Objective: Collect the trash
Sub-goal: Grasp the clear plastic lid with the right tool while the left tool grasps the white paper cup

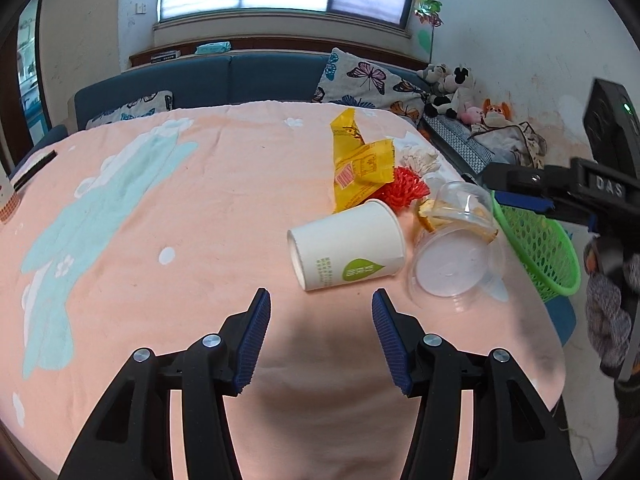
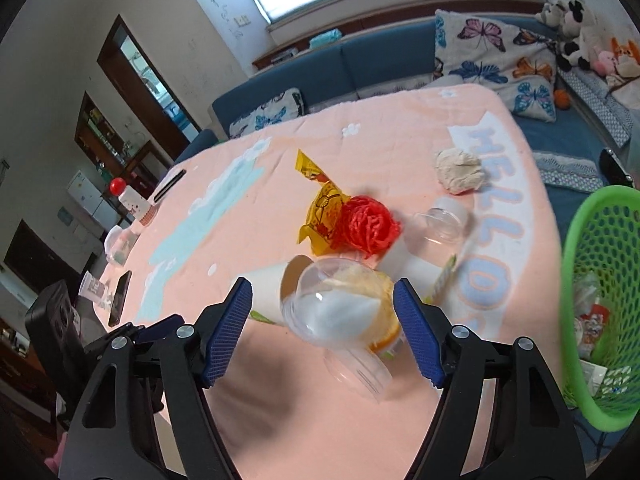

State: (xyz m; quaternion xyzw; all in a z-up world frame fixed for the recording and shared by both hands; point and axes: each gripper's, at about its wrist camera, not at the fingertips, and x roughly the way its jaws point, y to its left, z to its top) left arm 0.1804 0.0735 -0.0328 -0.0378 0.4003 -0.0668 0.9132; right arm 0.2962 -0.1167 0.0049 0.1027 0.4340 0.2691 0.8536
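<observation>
1. Left hand-held gripper [image 1: 320, 334] is hovering over the peach cloth of the desk [image 1: 160, 280], its blue-padded jaws standing apart with nothing between them; only bare cloth is showing in the gap.
2. Right hand-held gripper [image 2: 322, 330] is reaching in low over the trash pile, jaws spread wide. A clear plastic dome cup [image 2: 340, 304] with an orange slice inside is lying in the gap; the pads are not pressing on it.
3. A white paper cup [image 1: 346, 246] is lying on its side just ahead of the left gripper, touching the clear cup.
4. Behind the cups, a yellow wrapper [image 1: 358, 164] is resting against a red mesh ball [image 2: 370, 224].
5. A crumpled white tissue [image 2: 460, 174] is sitting apart, farther back on the cloth, near the pale lettering.
6. A small clear lid-cup [image 2: 444, 220] is lying between the tissue and the red mesh.
7. A green mesh basket [image 2: 600, 308] is tilting at the desk's right edge, some scraps already inside it.
</observation>
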